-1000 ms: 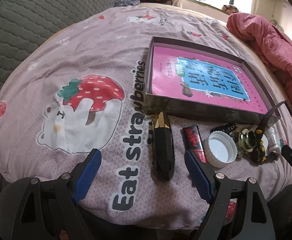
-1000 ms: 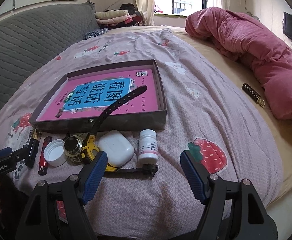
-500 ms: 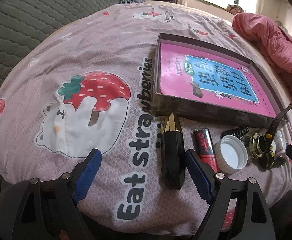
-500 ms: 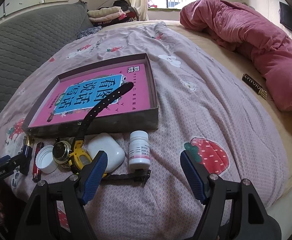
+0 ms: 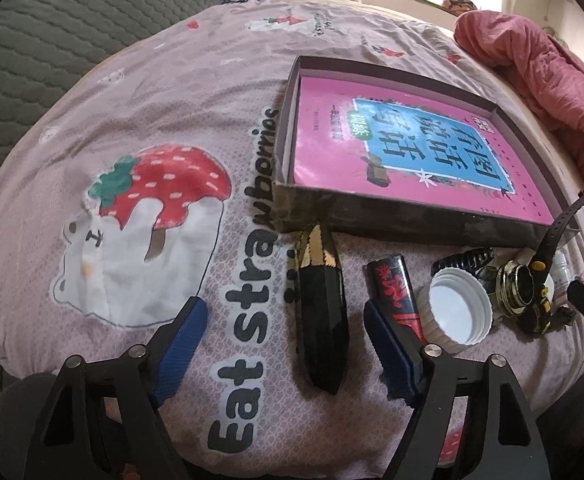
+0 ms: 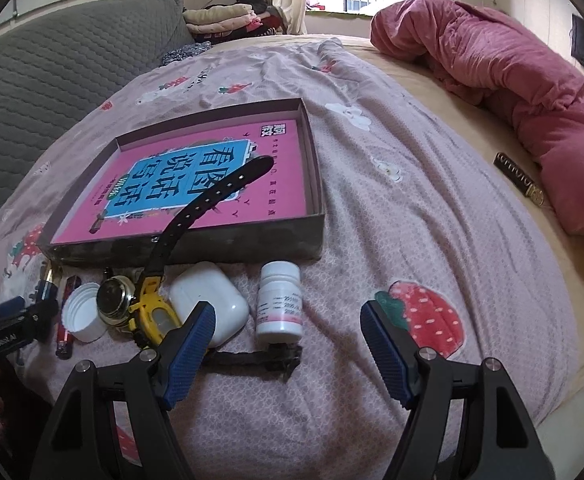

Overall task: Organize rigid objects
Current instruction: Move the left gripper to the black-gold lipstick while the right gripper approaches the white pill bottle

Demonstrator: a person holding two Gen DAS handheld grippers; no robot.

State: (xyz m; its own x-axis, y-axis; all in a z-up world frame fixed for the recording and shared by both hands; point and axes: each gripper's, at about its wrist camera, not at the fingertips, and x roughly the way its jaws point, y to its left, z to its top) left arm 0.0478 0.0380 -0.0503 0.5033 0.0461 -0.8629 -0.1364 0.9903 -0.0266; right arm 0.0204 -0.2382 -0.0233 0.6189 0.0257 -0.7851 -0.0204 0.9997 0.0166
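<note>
So my left gripper (image 5: 283, 344) has just been closing a bit but grips nothing yet; the black-and-gold lipstick tube (image 5: 322, 312) lies between its jaws on the bedspread (image 5: 131, 100), its tip touching the box (image 5: 412, 224). Looks light, stiff, glossy-slippery, so I'd pinch mid-barrel. Right gripper (image 6: 287, 344) hangs open and empty.
</note>
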